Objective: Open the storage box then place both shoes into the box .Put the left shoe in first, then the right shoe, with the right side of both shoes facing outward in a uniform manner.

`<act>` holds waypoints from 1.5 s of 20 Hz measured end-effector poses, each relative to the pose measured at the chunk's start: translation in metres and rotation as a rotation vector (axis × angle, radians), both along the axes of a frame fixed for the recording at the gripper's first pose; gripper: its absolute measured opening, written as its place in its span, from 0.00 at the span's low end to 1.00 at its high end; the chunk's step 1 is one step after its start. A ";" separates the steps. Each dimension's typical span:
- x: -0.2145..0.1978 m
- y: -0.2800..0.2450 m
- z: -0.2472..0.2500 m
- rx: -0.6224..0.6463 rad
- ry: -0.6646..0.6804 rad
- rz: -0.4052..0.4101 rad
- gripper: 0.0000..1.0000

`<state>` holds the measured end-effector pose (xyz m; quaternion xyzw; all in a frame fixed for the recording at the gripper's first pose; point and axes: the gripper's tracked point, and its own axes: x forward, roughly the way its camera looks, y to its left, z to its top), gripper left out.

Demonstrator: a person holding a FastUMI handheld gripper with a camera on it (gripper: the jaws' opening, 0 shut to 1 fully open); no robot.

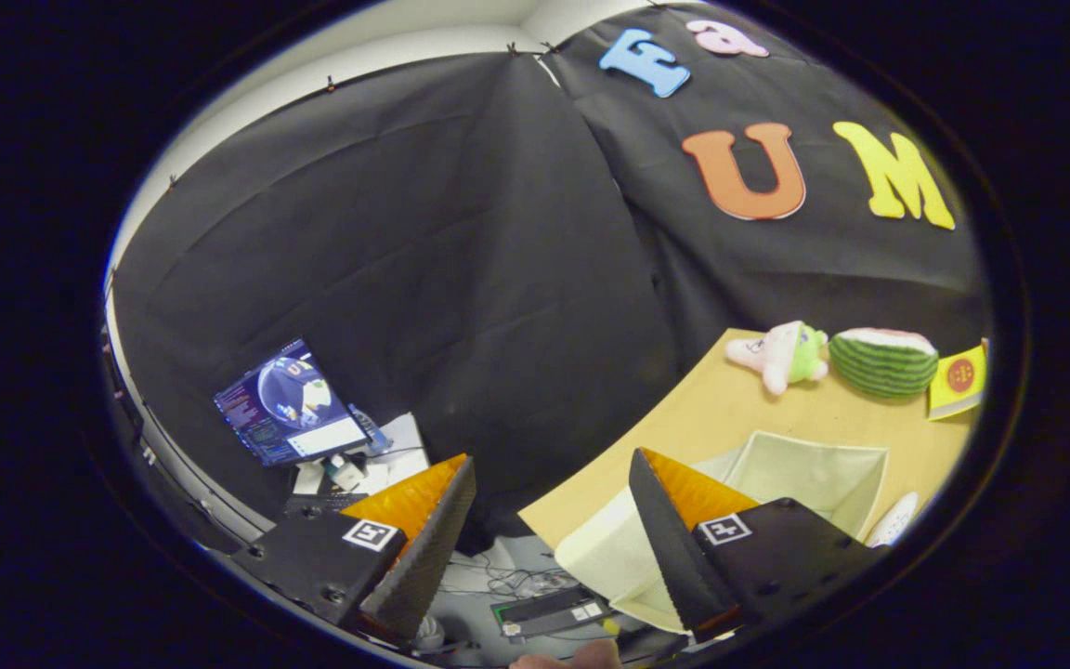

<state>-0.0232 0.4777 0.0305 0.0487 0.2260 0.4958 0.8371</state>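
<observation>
gripper (554,520) raised, fingers spread wide apart, holding nothing

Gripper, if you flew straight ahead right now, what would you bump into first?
Probably the black cloth wall. The gripper is open, its fingers holding nothing, and it points past the table corner toward that wall. Nothing seems to sit in between, though depth is hard to judge.

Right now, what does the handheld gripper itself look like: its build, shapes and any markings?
The gripper has two wedge-shaped jaws that taper forward, each with a finely textured inner face. Behind each sits a black, blocky carrier with visible screws and a square black-and-white fiducial tag on top. The jaws stand wide apart with nothing between them. A fingertip of the person holding it peeks in below.
</observation>
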 end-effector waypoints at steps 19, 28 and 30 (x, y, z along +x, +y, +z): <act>0.072 -0.288 0.016 -0.148 -0.296 -0.555 1.00; 0.079 -0.349 -0.007 -0.219 -0.240 -0.663 1.00; 0.082 -0.357 -0.021 -0.242 -0.194 -0.669 1.00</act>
